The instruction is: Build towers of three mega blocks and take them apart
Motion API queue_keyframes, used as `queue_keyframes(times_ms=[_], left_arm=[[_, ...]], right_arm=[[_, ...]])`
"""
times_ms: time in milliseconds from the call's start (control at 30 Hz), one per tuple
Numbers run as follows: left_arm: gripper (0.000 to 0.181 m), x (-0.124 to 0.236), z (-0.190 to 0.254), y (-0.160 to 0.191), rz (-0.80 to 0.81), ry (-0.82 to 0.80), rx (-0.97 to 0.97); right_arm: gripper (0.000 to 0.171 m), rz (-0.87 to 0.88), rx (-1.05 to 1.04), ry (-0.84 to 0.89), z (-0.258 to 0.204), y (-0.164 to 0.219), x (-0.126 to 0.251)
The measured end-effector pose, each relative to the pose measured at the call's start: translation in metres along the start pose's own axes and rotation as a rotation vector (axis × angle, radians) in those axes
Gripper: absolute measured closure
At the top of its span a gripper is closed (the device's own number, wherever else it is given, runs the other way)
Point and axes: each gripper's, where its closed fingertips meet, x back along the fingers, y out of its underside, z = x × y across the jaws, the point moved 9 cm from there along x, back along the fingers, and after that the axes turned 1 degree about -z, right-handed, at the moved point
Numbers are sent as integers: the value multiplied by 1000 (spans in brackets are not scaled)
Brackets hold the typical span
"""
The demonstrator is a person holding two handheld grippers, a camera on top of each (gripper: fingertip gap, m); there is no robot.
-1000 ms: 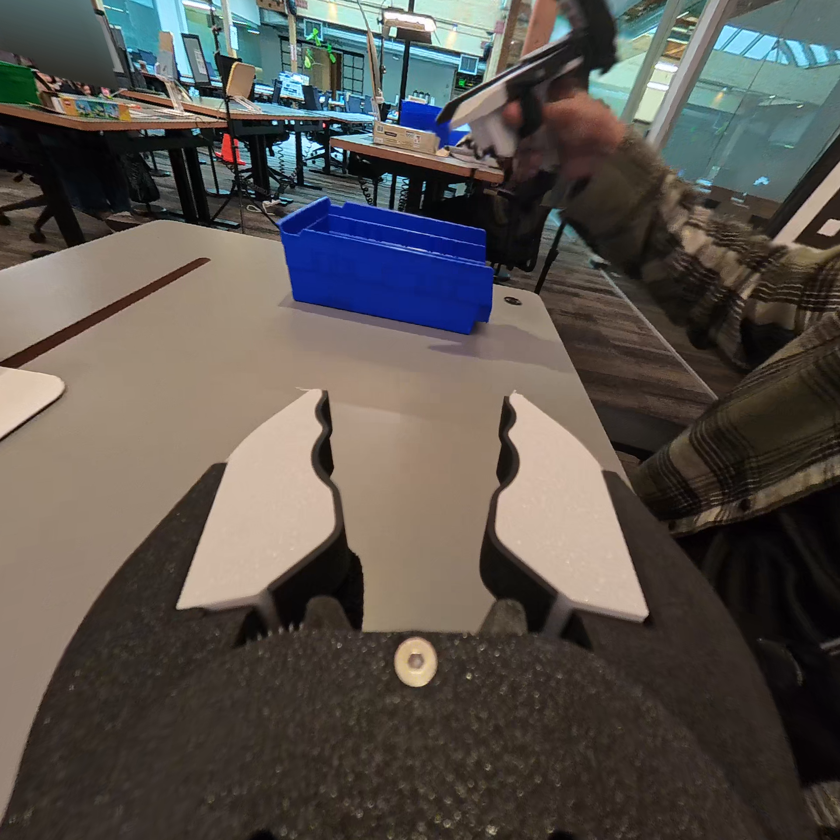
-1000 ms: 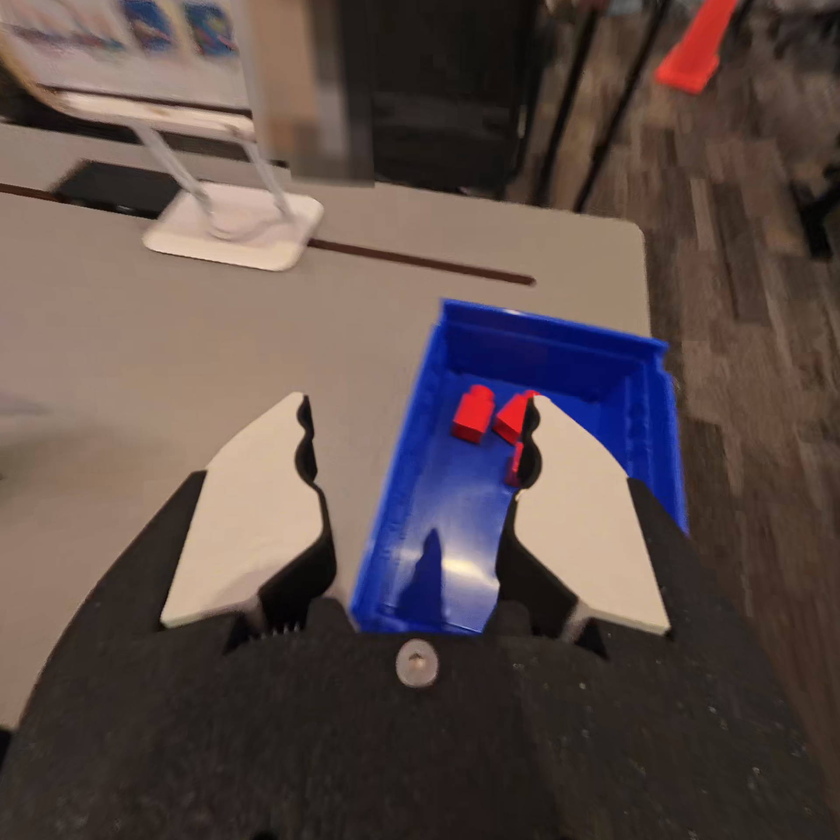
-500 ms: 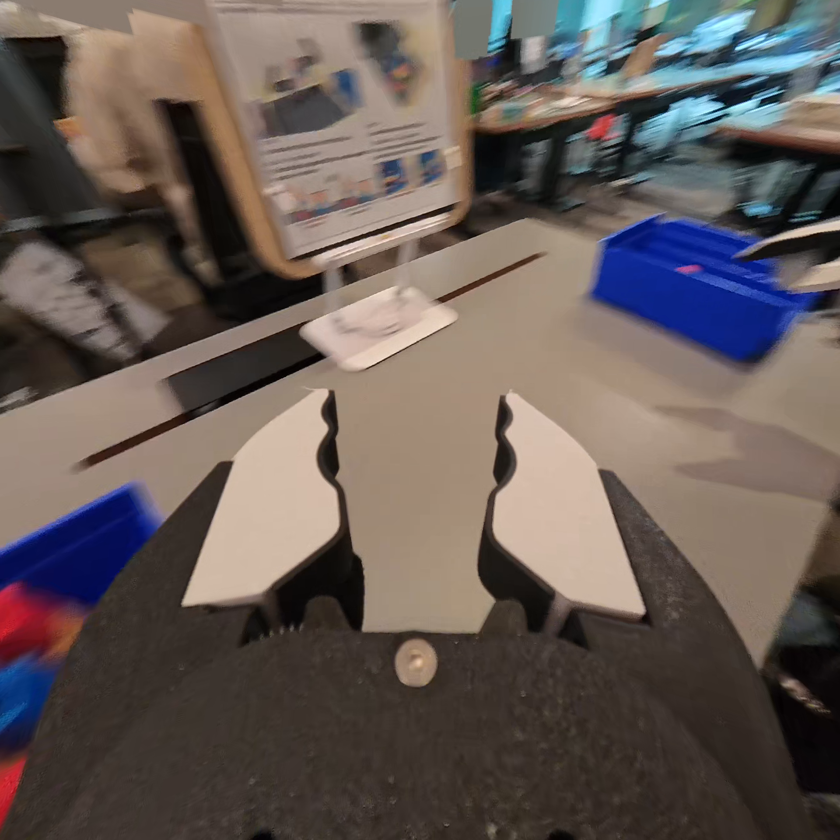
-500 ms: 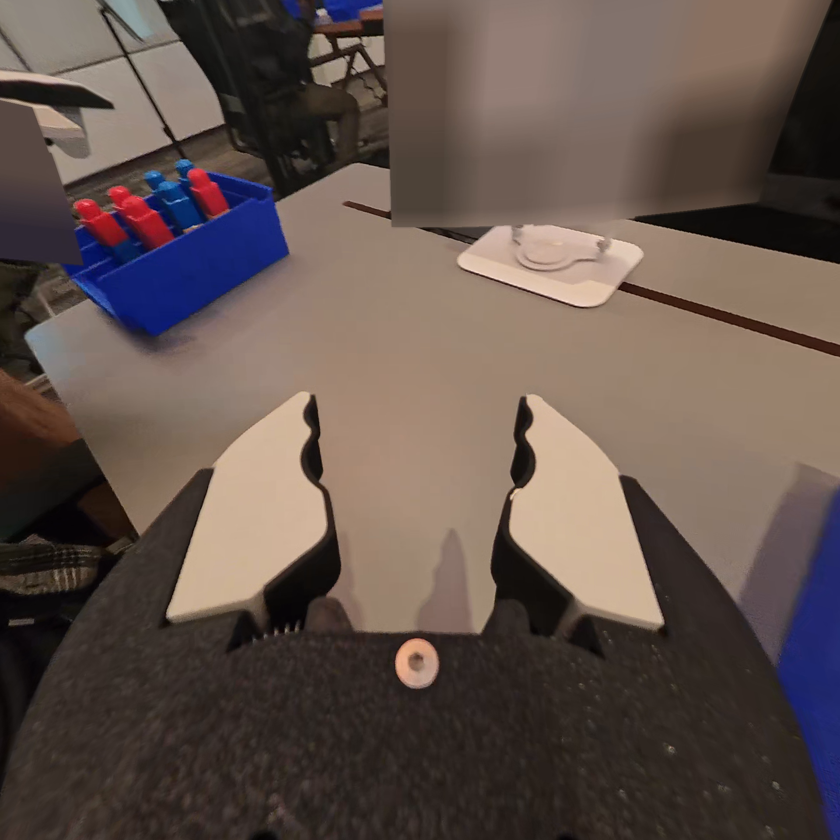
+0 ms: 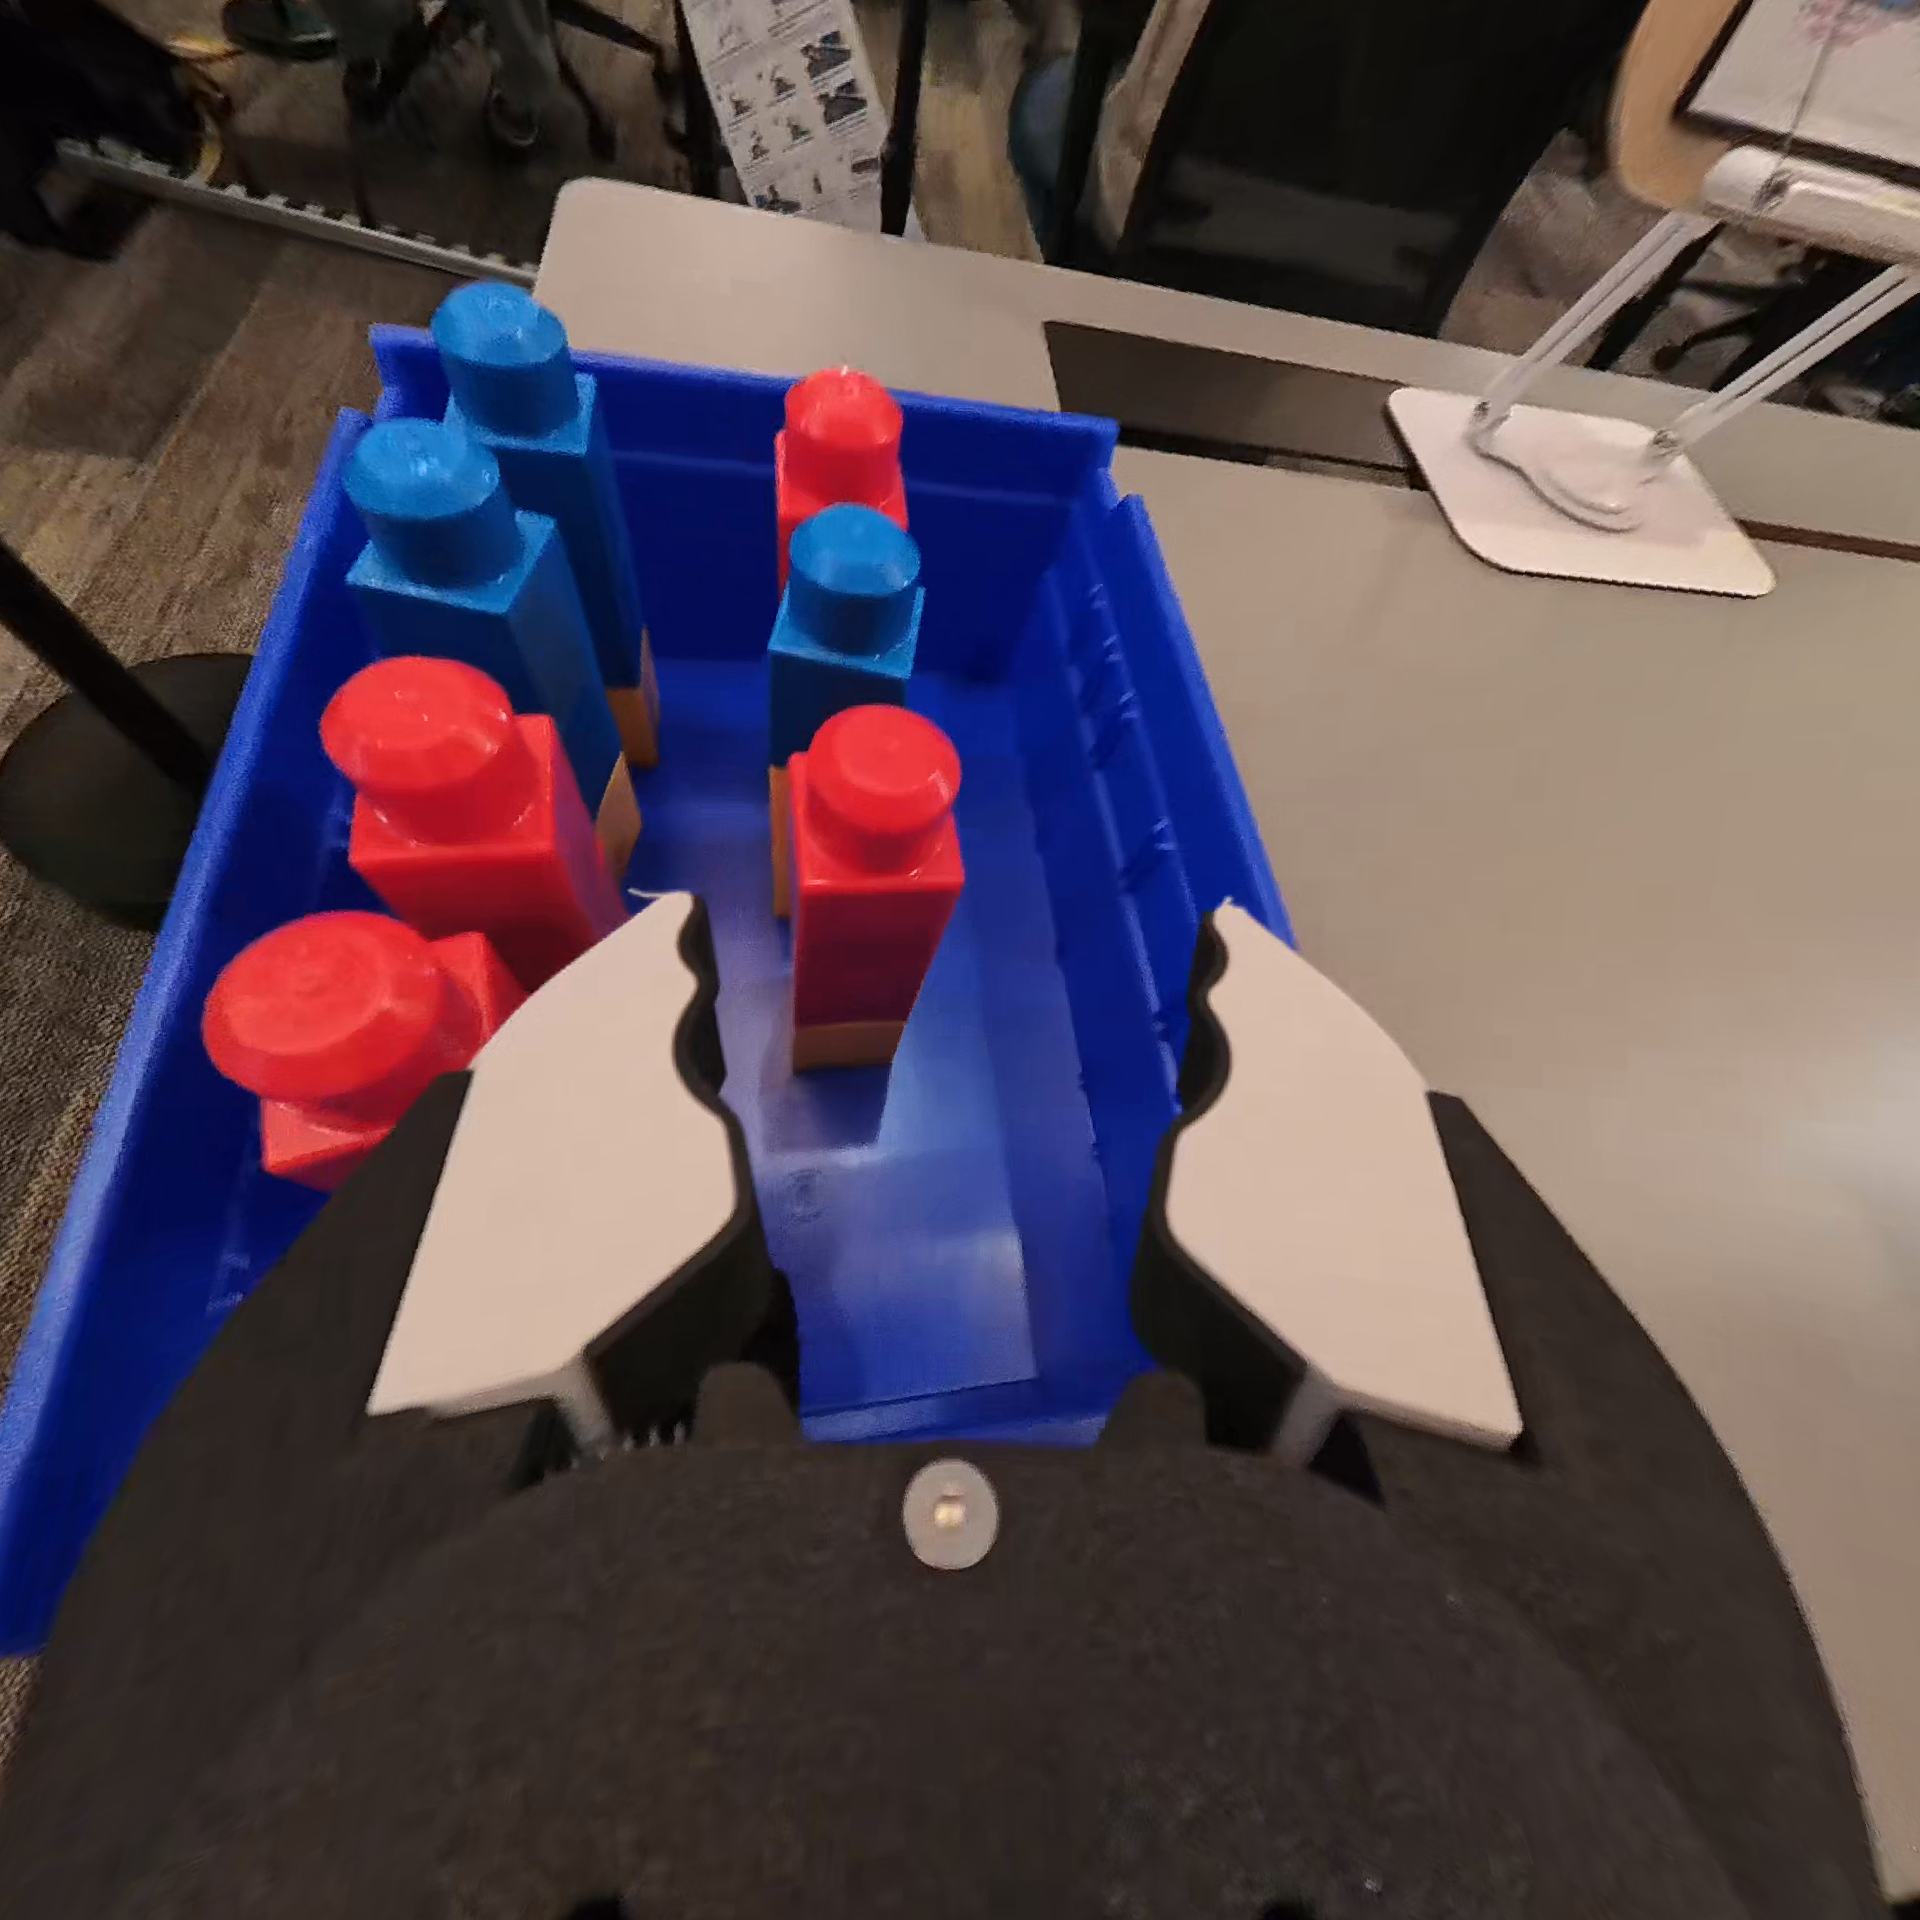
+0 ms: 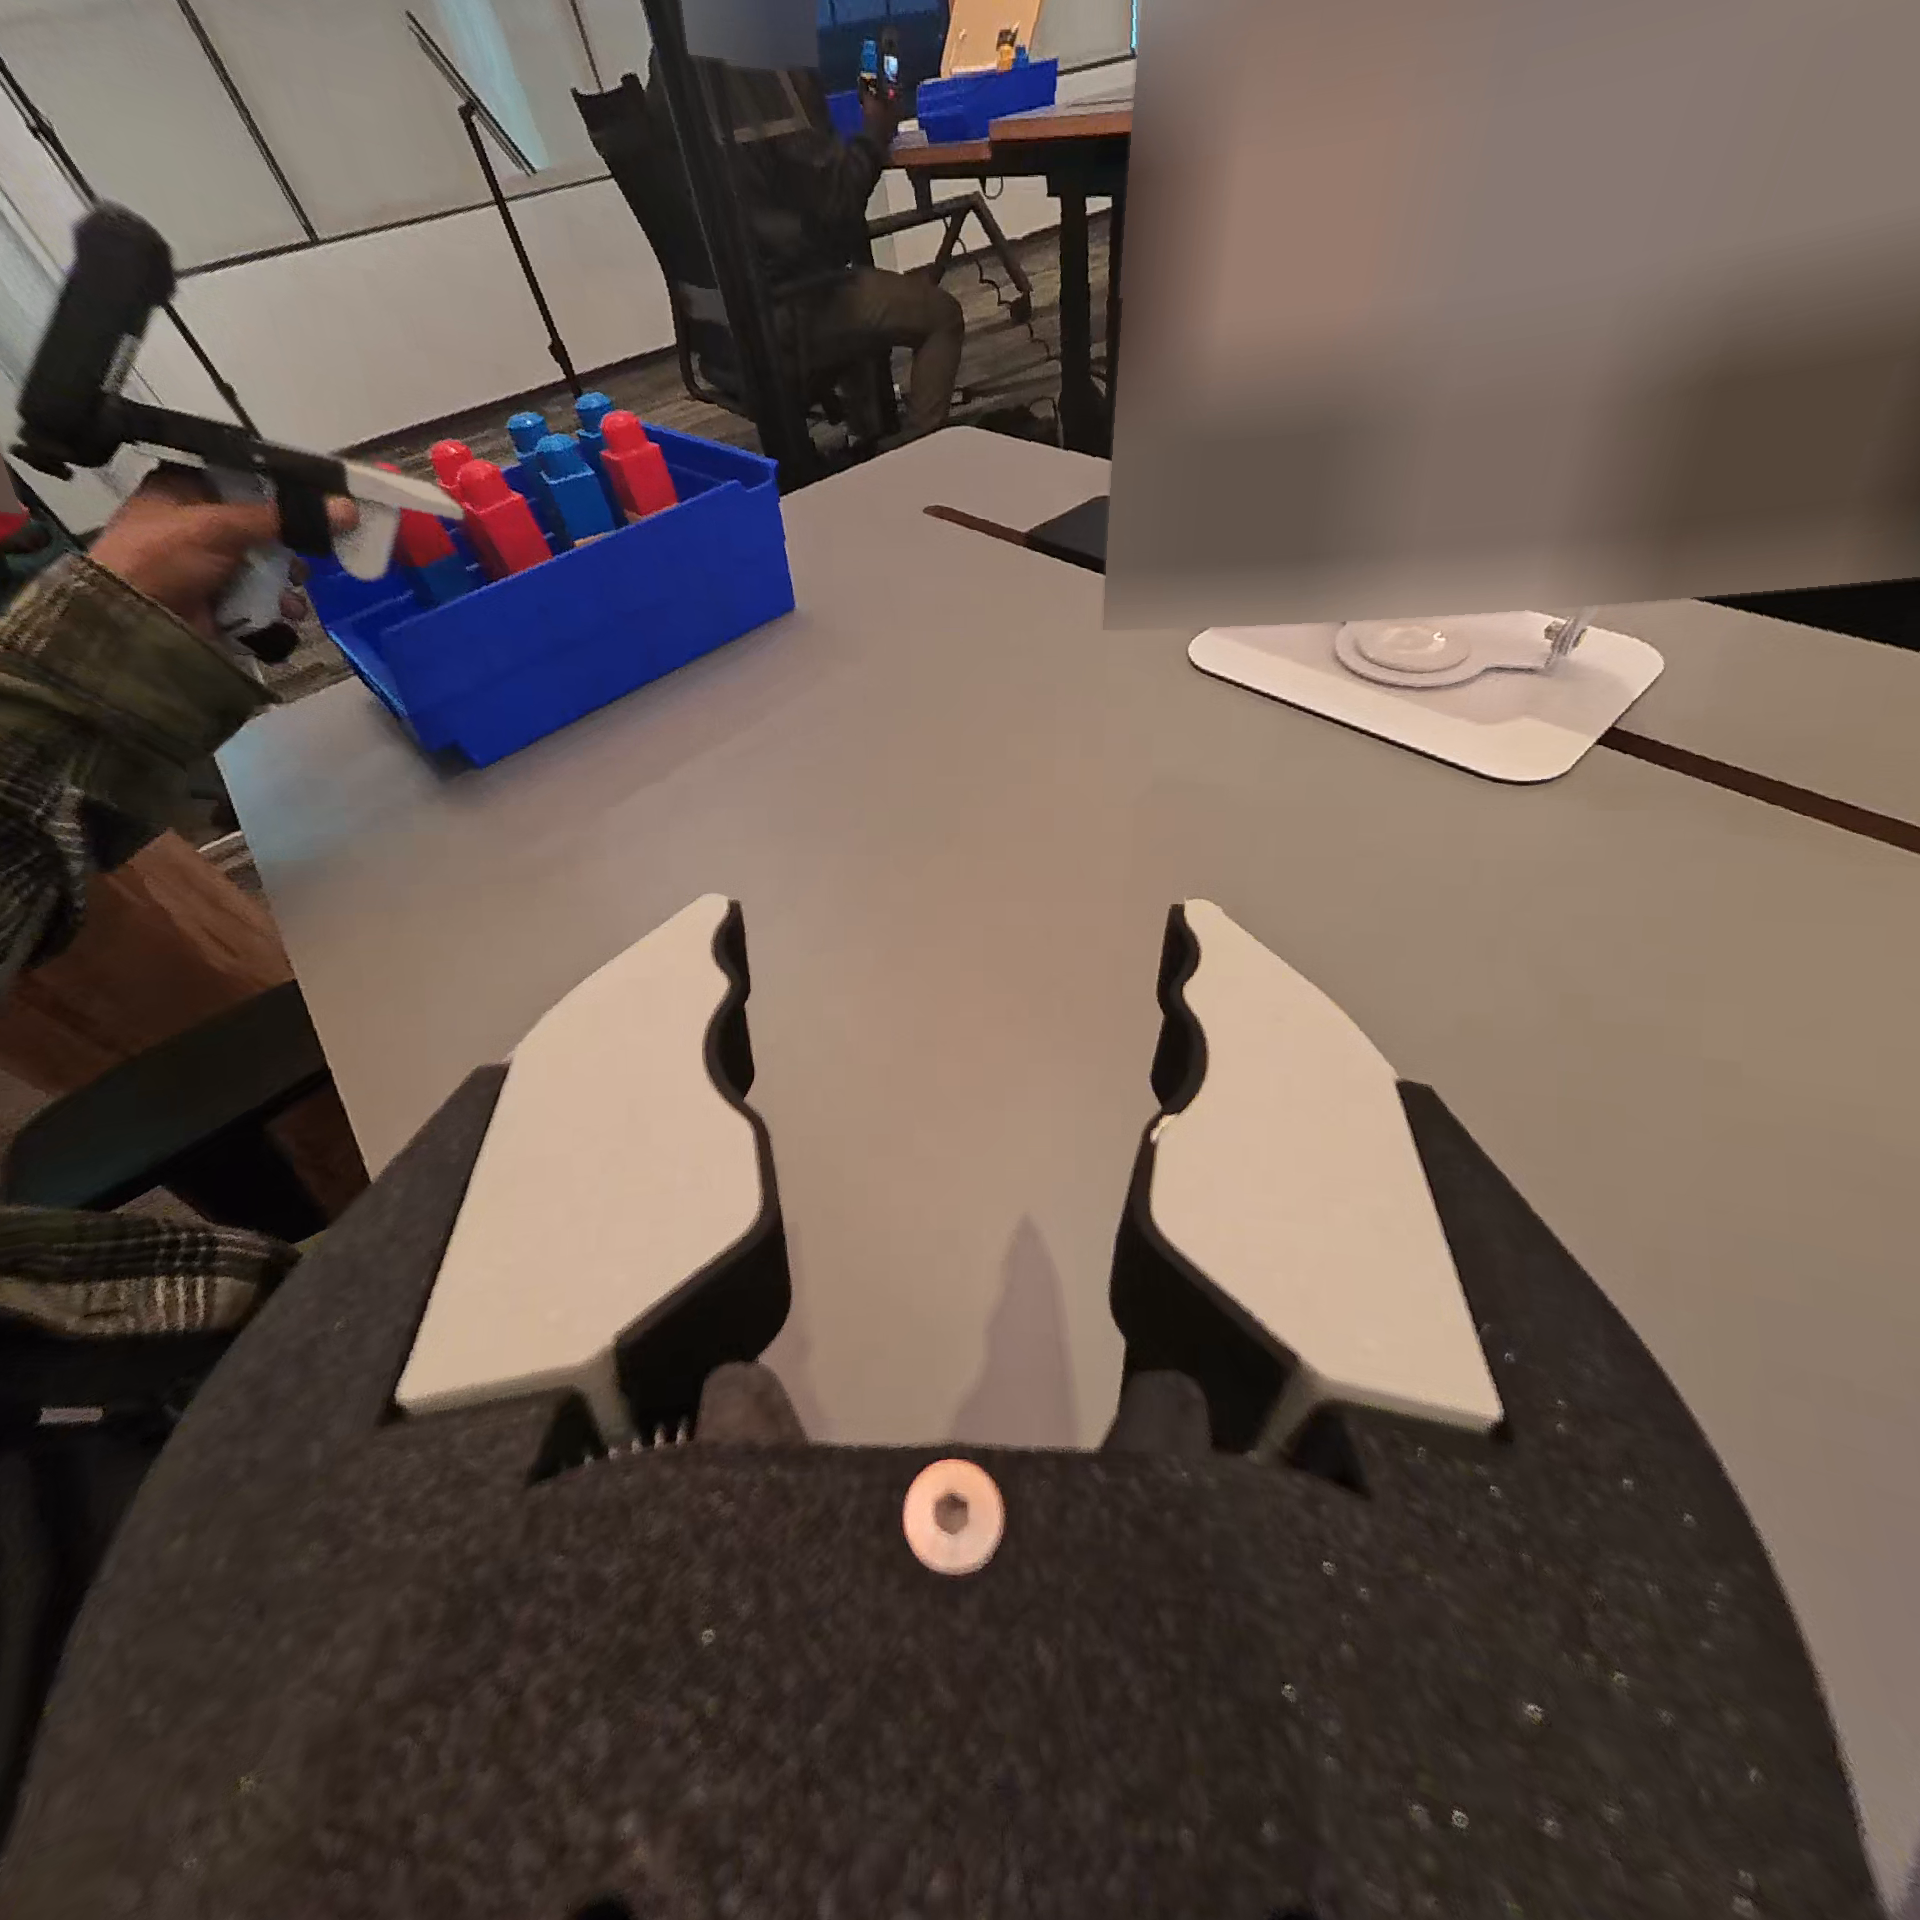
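Observation:
A blue bin (image 5: 1101, 665) at the table's left end holds several upright towers of red and blue mega blocks. My left gripper (image 5: 951, 914) is open and empty, hovering over the bin's near end, just short of the nearest red-topped tower (image 5: 873, 883). A red tower (image 5: 332, 1029) stands left of its left finger. My right gripper (image 6: 951, 914) is open and empty, low over bare grey table. In the right wrist view the same bin (image 6: 582, 634) sits far left, with the left gripper (image 6: 395, 509) above it in a hand.
A white stand base (image 5: 1579, 509) with clear legs stands on the table right of the bin; it also shows in the right wrist view (image 6: 1434, 686). A dark seam (image 6: 1766, 800) runs across the table. The table edge and floor lie left of the bin. The gap from one gripper's tips to the other's is roughly 55 cm.
My left gripper has swung left from facing the far bin and stand to over the bin of towers. My right gripper has swung from the other bin to bare table. Both stayed open.

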Motion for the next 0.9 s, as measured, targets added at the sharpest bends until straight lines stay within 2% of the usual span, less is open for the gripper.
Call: queue_keyframes(times_ms=[200,467,900], left_arm=[[104,-17,-6,19,-26,-82,-18],[108,-43,-6,33,-155,-173,-71],[120,-68,-7,34,-359,-245,-148]], right_arm=[[97,2,17,-16,-2,2,-4],[96,-45,19,-48,-3,8,-13],[96,-53,25,-70,-4,9,-17]])
